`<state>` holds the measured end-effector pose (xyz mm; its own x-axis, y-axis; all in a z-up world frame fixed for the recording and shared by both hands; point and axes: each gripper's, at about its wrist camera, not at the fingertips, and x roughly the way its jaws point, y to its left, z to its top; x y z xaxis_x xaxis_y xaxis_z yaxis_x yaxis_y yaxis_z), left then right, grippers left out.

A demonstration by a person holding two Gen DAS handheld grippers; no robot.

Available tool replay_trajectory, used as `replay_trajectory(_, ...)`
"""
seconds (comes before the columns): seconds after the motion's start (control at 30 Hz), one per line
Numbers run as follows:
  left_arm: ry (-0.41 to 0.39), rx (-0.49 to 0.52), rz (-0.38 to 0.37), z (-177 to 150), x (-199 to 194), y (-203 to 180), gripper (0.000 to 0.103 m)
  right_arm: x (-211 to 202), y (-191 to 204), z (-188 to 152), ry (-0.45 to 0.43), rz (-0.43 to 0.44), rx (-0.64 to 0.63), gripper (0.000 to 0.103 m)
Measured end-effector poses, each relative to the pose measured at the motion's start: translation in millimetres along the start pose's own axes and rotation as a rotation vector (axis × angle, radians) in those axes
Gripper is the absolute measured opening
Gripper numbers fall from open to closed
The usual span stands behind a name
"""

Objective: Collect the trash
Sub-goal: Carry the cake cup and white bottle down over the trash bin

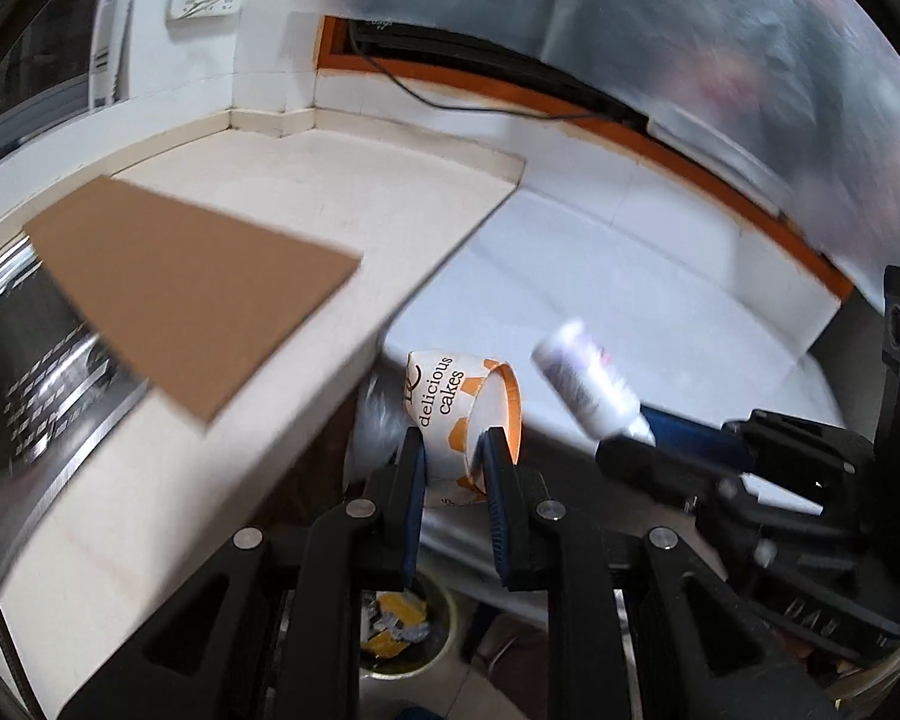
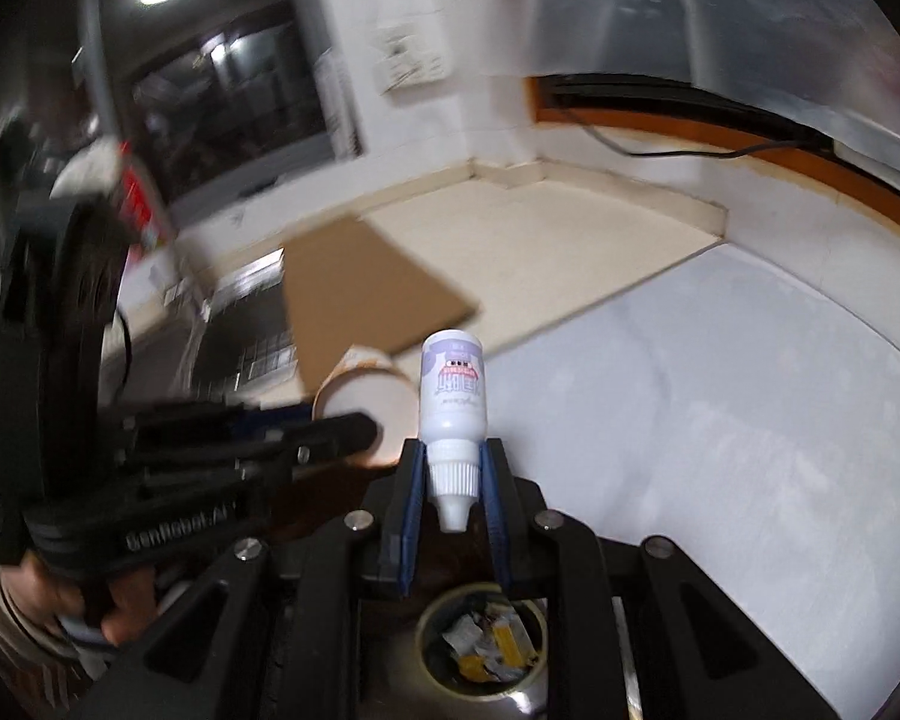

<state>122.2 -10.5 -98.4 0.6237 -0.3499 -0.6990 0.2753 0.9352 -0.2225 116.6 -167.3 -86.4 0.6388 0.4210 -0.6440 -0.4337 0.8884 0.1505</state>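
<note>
Right wrist view: right claw [image 2: 450,468] is clenched on the small white bottle [image 2: 452,387] at its neck, long axis running along the fingers, nozzle toward the camera. The bin [image 2: 480,648], already holding wrappers, sits directly below the claw, so I'd judge a straight release lands it. Left wrist view: left claw [image 1: 453,456] is clamped on the wall of the paper cake cup [image 1: 462,408], cup lying on its side, mouth to the right. The bin [image 1: 396,630] shows below and slightly left of it. Both loads are off the counter [image 1: 306,192]; the right one looks better centred.
</note>
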Motion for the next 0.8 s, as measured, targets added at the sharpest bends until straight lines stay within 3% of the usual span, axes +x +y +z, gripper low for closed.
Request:
replay_trajectory(0.13, 0.078, 0.022, 0.023, -52.7, 15.8, 8.3, 0.017, 27.7, 16.0, -54.1, 0.119, -0.021, -0.062, 0.019)
replay_trajectory(0.23, 0.161, 0.023, 0.024, -87.9, 41.3, 18.3, 0.017, 59.2, 11.8, -90.6, 0.242, 0.032, -0.028, 0.019)
replay_trajectory(0.47, 0.345, 0.002, 0.027, -144.9, 108.1, 45.5, 0.017, 150.6, -24.6, -166.4, 0.524, -0.001, 0.085, 0.019)
replay_trajectory(0.8, 0.481, -0.037, 0.011, -173.4, 179.1, 69.5, 0.017, 220.1, -45.0, -197.7, 0.643, -0.033, 0.196, 0.019)
